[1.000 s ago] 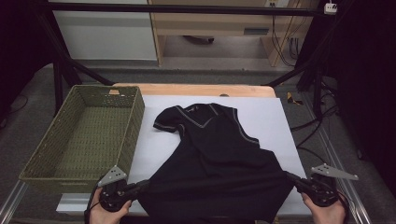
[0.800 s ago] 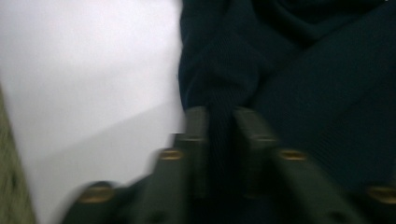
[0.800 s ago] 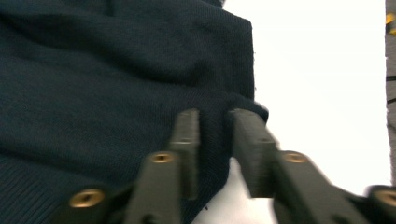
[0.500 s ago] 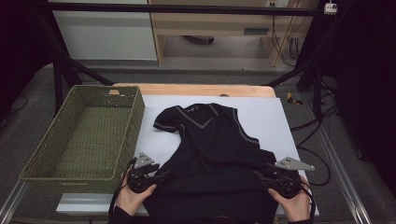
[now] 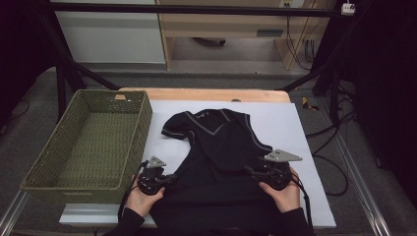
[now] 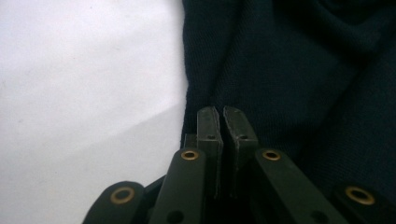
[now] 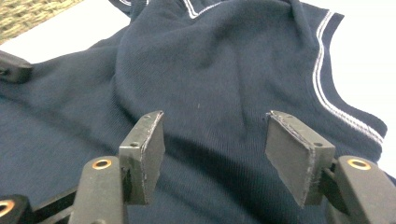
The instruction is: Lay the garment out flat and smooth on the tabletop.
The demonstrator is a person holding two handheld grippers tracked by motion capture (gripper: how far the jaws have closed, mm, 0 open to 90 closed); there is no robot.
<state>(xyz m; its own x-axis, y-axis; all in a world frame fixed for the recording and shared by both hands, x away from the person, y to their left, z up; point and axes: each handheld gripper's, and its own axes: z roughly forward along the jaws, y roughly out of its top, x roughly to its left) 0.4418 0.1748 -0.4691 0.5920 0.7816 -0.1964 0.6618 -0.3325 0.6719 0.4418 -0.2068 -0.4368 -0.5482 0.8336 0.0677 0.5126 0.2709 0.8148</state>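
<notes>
A dark navy short-sleeved shirt [image 5: 219,142] with white trim lies on the white table cover, collar at the far end, its lower part folded up toward the middle. My left gripper [image 5: 169,178] sits at the shirt's left edge. In the left gripper view, the left gripper [image 6: 222,114] has its jaws pressed together at the edge of the cloth [image 6: 303,70]. My right gripper [image 5: 251,169] rests over the shirt's right side. The right gripper [image 7: 215,126] stands open in its own view, with the navy cloth [image 7: 210,60] lying loose below the jaws.
A green woven basket [image 5: 142,123] stands left of the shirt, close to my left hand. The white table cover [image 5: 295,128] lies bare to the right of the shirt. A wooden table edge [image 5: 206,94] runs along the back.
Both grippers have moved from the near corners inward and forward, carrying the shirt's lower edge up over its body. The right jaws now stand open.
</notes>
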